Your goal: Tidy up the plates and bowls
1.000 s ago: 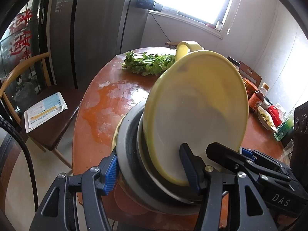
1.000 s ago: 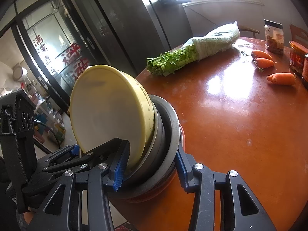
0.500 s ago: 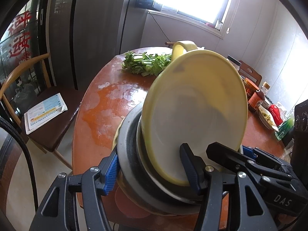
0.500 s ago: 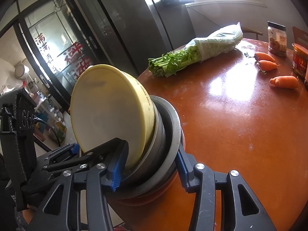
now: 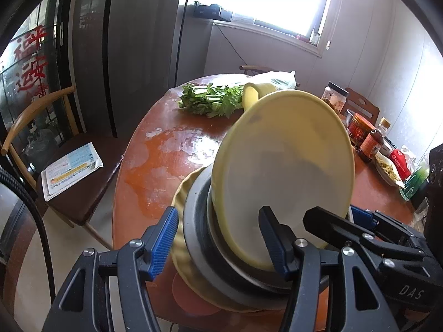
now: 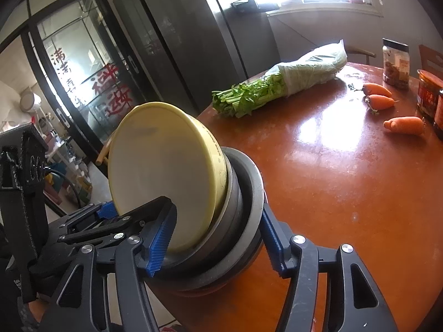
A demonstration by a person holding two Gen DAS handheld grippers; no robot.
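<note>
The left gripper (image 5: 218, 242) is clamped on the stack (image 5: 199, 221) at the near edge of the round table (image 5: 155, 171). Its left pad sits against the outer rims and its right finger reaches inside the yellow bowl (image 5: 282, 160) on top. The stack's near underside is hidden behind the fingers. The number of grey metal dishes (image 5: 193, 238) nested under the bowl is hard to count. The bottom red plate (image 5: 188, 301) shows only as a sliver.

The stack fills the gap between the fingers and leans, with the bowl's mouth turned towards the left wrist camera. Below the grey dishes is a yellow fluted plate (image 5: 180, 193). The bowl is pale and matte inside, with a yellow rim.

The right gripper (image 6: 216, 244) brackets the stack from the other side. Its jaws have just been opening. One pad stands in front of the bowl's inside and the other just beside the grey rim, and neither is clearly pressing. Beyond the stack, bagged greens (image 6: 249, 96) and carrots (image 6: 404, 124) lie on the table.
</note>
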